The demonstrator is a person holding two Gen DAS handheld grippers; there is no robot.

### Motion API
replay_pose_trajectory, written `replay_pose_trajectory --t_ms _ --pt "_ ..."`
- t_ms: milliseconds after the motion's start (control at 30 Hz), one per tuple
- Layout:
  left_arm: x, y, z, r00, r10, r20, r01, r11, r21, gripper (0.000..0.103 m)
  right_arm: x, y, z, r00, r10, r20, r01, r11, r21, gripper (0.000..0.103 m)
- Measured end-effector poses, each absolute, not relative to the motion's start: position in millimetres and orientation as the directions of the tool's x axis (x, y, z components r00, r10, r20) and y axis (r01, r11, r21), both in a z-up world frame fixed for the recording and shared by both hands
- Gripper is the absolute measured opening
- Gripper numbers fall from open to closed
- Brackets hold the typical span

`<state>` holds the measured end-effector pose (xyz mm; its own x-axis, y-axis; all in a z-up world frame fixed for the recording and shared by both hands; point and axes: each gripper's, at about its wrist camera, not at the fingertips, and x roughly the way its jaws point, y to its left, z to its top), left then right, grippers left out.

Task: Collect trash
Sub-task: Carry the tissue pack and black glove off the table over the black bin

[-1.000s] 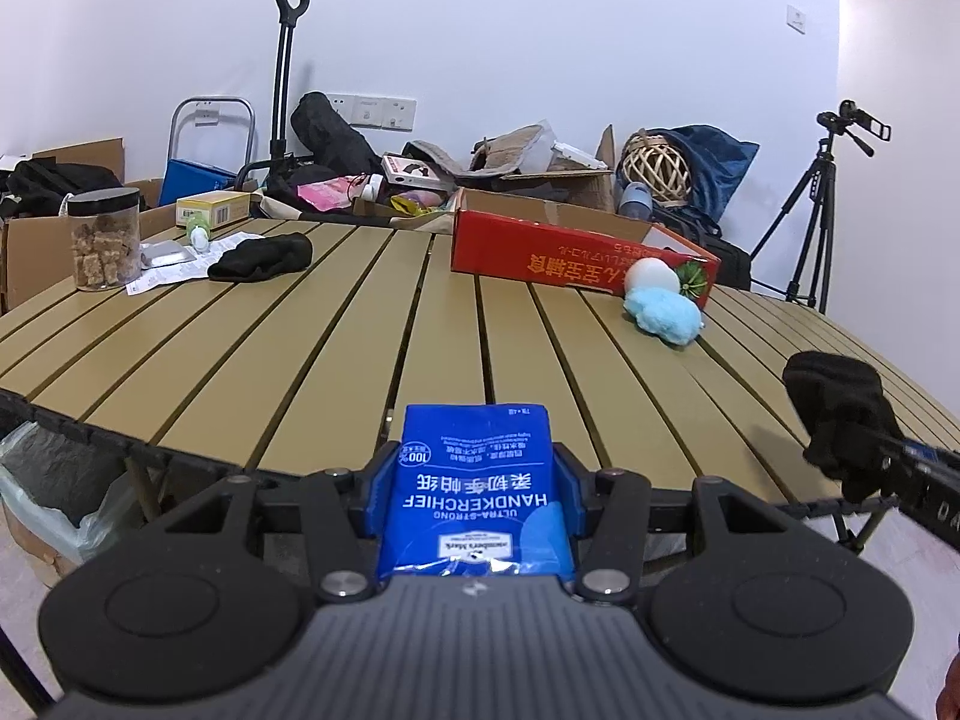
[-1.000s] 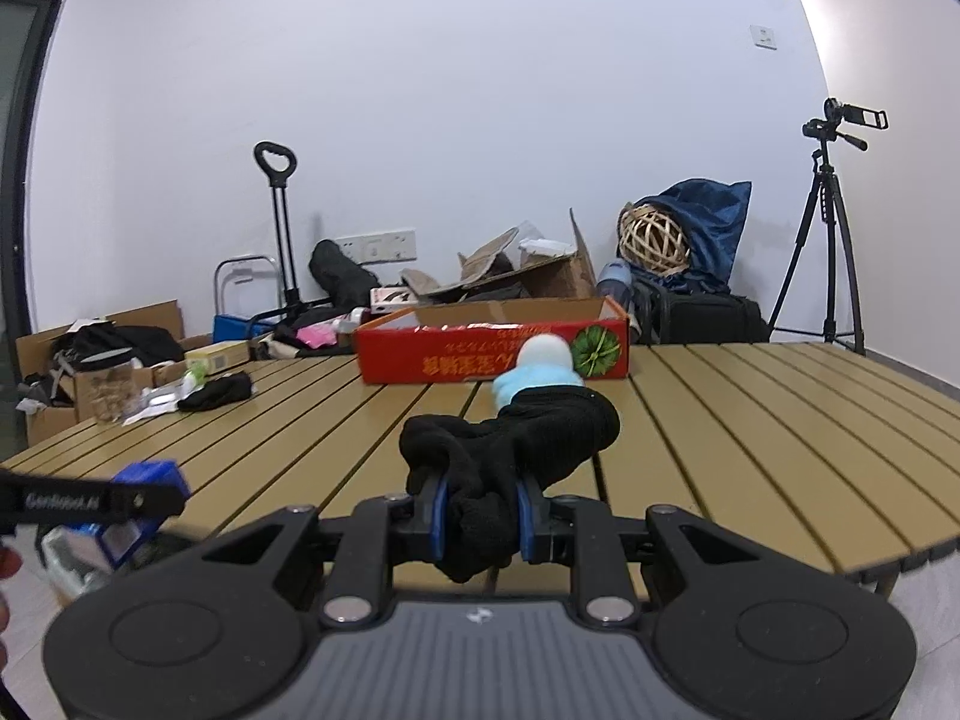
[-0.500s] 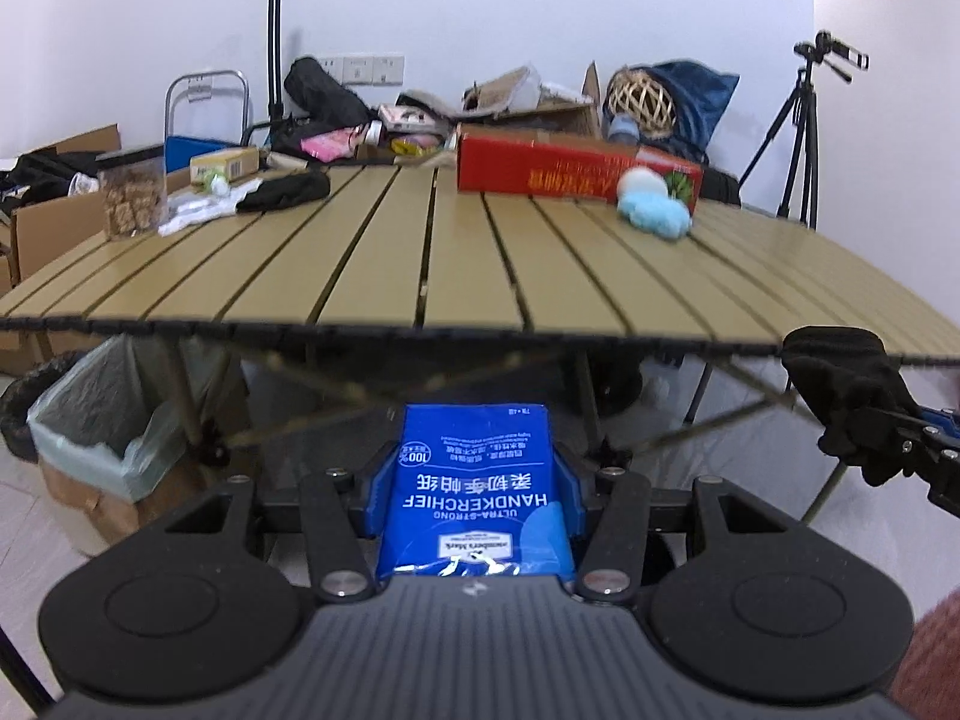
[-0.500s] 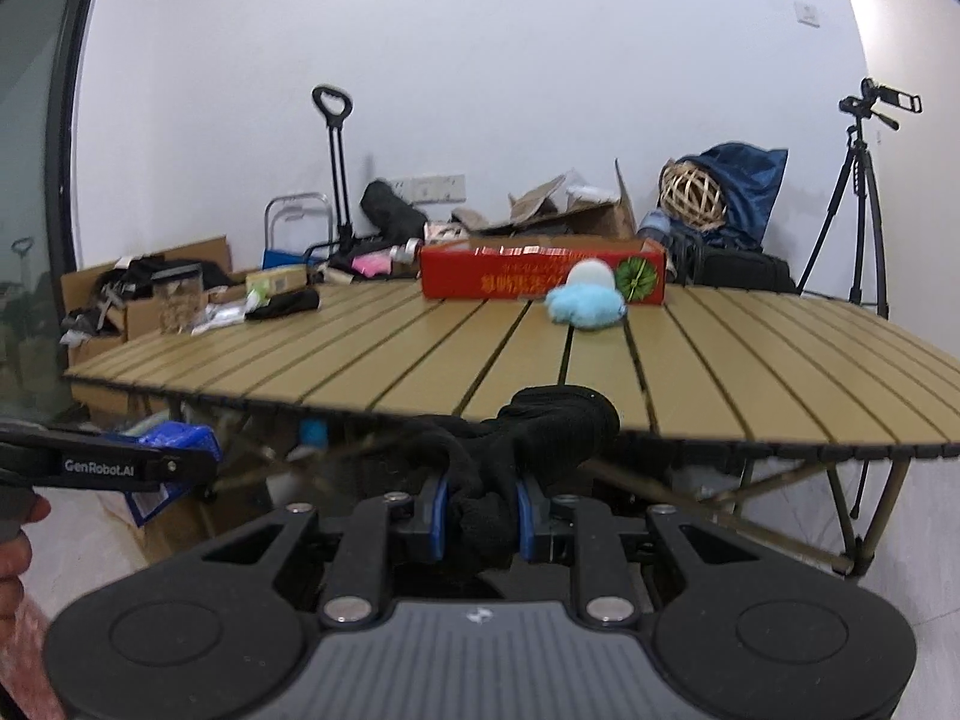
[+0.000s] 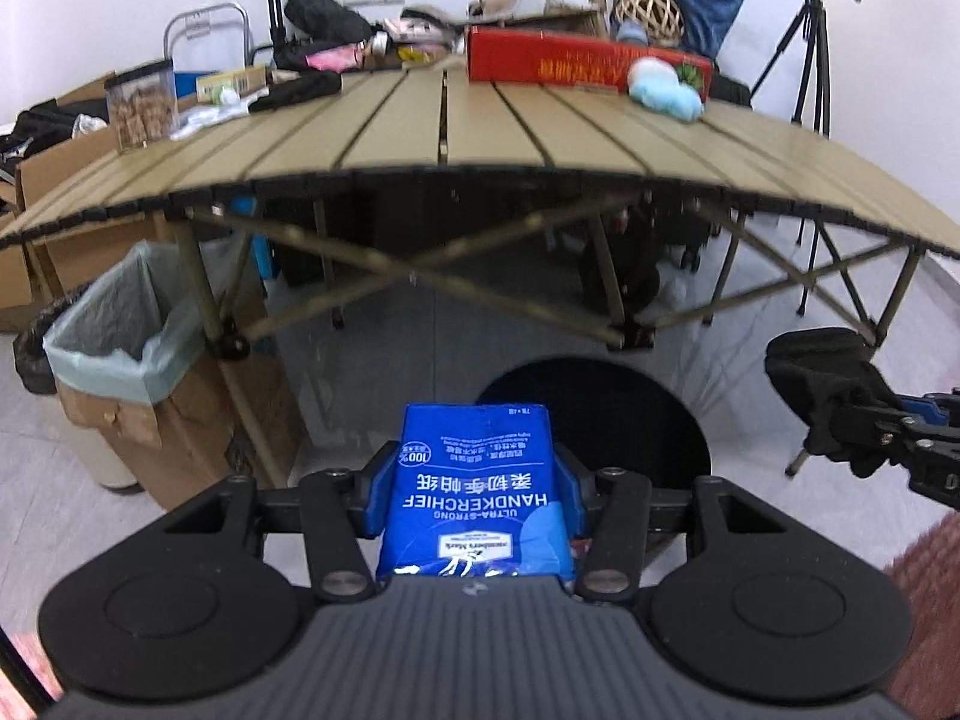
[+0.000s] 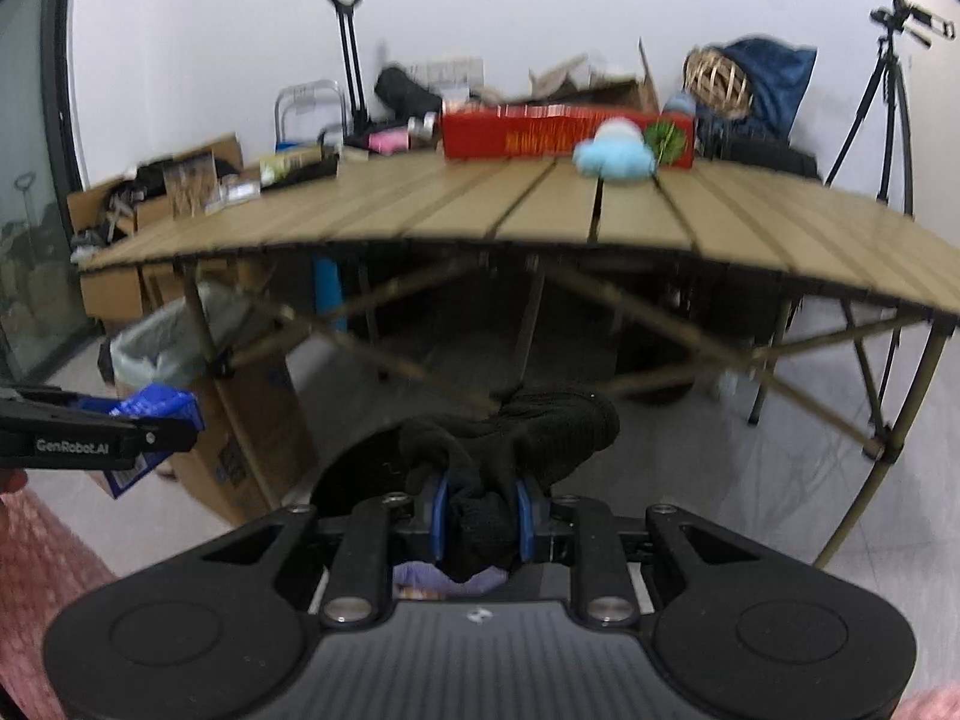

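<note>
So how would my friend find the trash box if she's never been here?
Find the slatted table. By its left front leg, on the floor, stands a brown cardboard box. It's the only box lined with a pale green plastic bag.

Cluttered recording room, camera tripod [image 5: 807, 54], cardboard boxes [image 5: 60, 162]

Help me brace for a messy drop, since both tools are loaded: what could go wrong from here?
1. The lined cardboard bin stands off to the left; a release here would likely miss it.
2. The limp black fabric droops from the right tool and may snag.
3. The blue handkerchief pack could slip from the left tool.
</note>
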<state>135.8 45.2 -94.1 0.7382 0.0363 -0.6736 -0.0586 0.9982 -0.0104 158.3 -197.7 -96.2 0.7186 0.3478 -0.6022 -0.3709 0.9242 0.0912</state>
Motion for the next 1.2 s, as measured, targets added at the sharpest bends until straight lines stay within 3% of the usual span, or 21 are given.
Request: replay_pose_trajectory --t_ms 533,1200 --pt "147 44 -129 0.588 0.042 -0.808 -0.063 0.998 0.006 0.052 171 -185 -136 0.593 0.281 -0.755 -0.335 0.938 0.087 0.021" --pt "185 21 -157 0.459 0.05 -0.887 -0.013 0.999 0.05 0.052 194 -192 -151 0.579 0.255 -0.774 -0.285 0.953 0.101 0.021"
